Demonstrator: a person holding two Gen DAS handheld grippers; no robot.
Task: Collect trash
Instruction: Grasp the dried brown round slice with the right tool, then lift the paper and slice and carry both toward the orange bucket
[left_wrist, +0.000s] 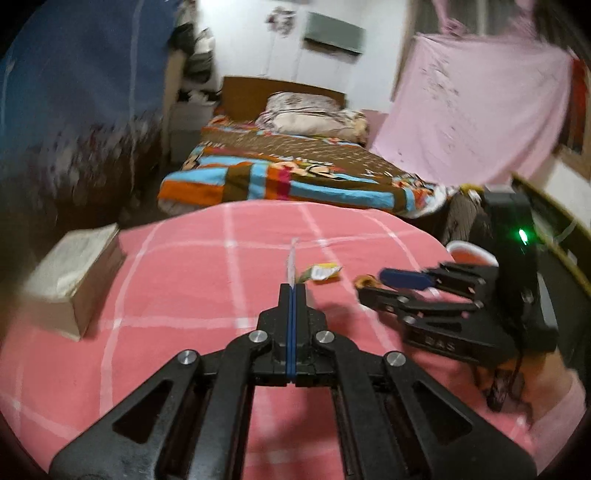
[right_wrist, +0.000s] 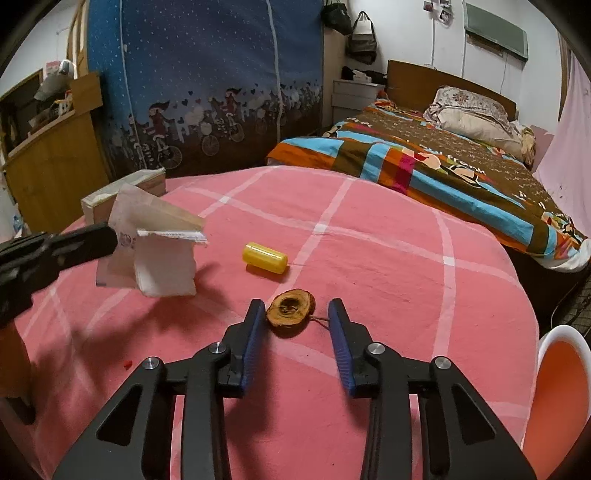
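Observation:
My left gripper (left_wrist: 293, 286) is shut on a thin, clear plastic wrapper (left_wrist: 293, 258), seen edge-on here. The right wrist view shows that wrapper (right_wrist: 162, 258) hanging flat above the pink checked cloth (right_wrist: 369, 240), pinched at its left edge by the left gripper (right_wrist: 110, 236). My right gripper (right_wrist: 296, 308) is open and low over the cloth. A brown round slice (right_wrist: 291, 313) with a short string lies between its blue pads, closer to the left pad. A yellow cylinder (right_wrist: 265, 257) lies on the cloth beyond it. In the left wrist view the right gripper (left_wrist: 373, 284) is at the right, by the slice (left_wrist: 364, 281).
A pale cardboard box (right_wrist: 122, 192) sits at the cloth's far left edge. An orange bin with a white rim (right_wrist: 561, 387) stands off the right side. Beyond it all is a bed with a colourful quilt (right_wrist: 443, 155). A blue patterned curtain (right_wrist: 207, 92) hangs behind.

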